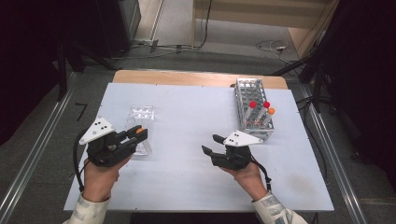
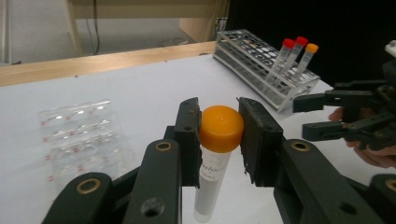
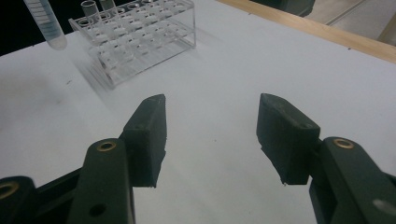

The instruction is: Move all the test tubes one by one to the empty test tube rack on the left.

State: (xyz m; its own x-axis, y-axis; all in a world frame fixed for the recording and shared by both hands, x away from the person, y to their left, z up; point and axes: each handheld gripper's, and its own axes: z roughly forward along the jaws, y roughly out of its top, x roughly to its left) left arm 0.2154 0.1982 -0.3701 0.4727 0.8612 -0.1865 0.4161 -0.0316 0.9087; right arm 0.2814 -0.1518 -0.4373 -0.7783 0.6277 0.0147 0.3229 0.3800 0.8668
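My left gripper [image 1: 140, 133] is shut on the orange cap of a clear tube [image 2: 212, 172], which hangs upright between its pads above the white table, just right of a clear plastic rack [image 1: 142, 114]. The lower end of that tube [image 3: 46, 23] hangs beside the clear rack [image 3: 140, 37] in the right gripper view. My right gripper [image 1: 210, 144] hovers mid-table, pointing left, jaws open with nothing between them [image 3: 210, 126]. A metal wire rack [image 1: 252, 93] at the back right holds two red-capped tubes [image 1: 252, 104] and one orange-capped tube [image 1: 271, 111].
The white table top [image 1: 187, 112] has a wooden strip along its far edge. The right gripper [image 2: 308, 116] shows at the right of the left gripper view, in front of the wire rack [image 2: 252, 51]. Cables lie on the floor beyond.
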